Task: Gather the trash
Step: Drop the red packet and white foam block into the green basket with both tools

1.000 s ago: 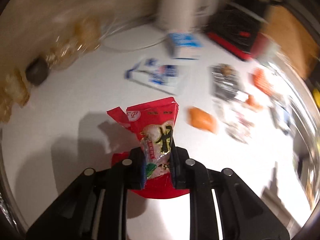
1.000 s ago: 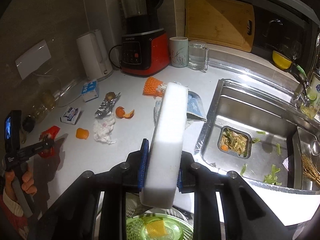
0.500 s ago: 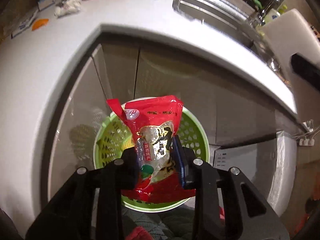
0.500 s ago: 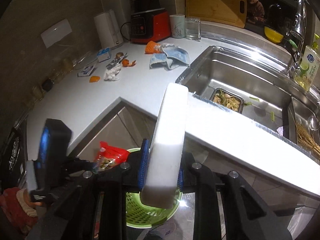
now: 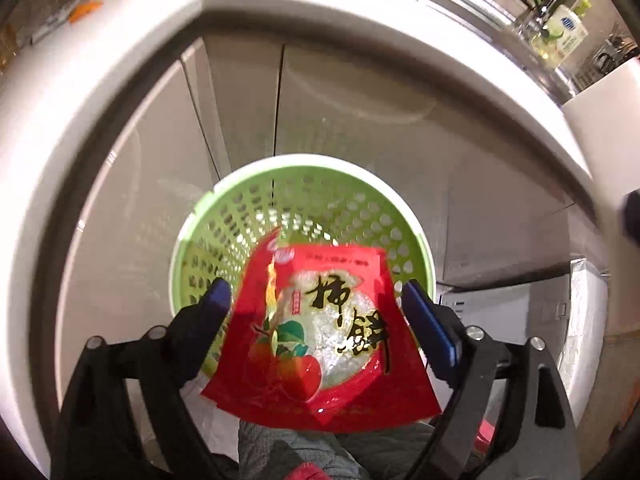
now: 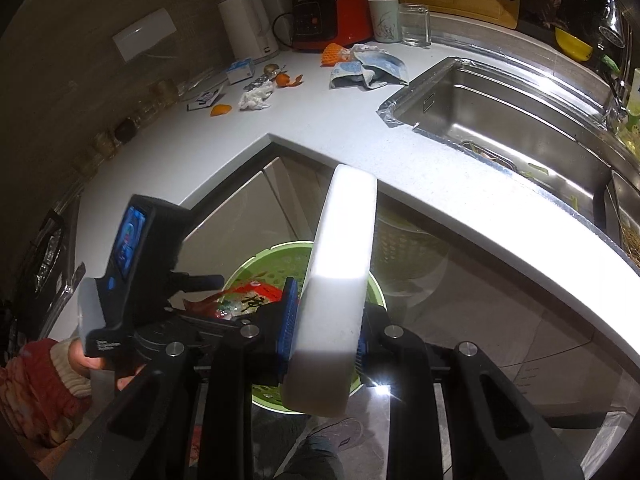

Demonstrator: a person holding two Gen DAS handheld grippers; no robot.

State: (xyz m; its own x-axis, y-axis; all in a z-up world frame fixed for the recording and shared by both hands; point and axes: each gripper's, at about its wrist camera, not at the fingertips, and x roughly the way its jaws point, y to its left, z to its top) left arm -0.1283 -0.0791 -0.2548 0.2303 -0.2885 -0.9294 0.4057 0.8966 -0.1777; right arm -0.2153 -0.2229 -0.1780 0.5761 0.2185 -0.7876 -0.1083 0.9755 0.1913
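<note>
A round green perforated basket stands on the floor below the corner of the white counter. My left gripper hovers over it, jaws opening wide. A red snack bag hangs loose between the jaws, with both blue pads clear of its edges. In the right wrist view the same bag shows over the basket. My right gripper is shut on a thick white foam block, held upright above the basket's right side.
The counter carries orange peel, a crumpled tissue, blue-white wrappers and a small carton. A steel sink lies to the right. Cabinet doors stand behind the basket. A person's shoe is below.
My left gripper carried the red bag off the counter to above the basket, then spread its jaws and let the bag go loose. My right gripper with the foam block sank toward the basket.
</note>
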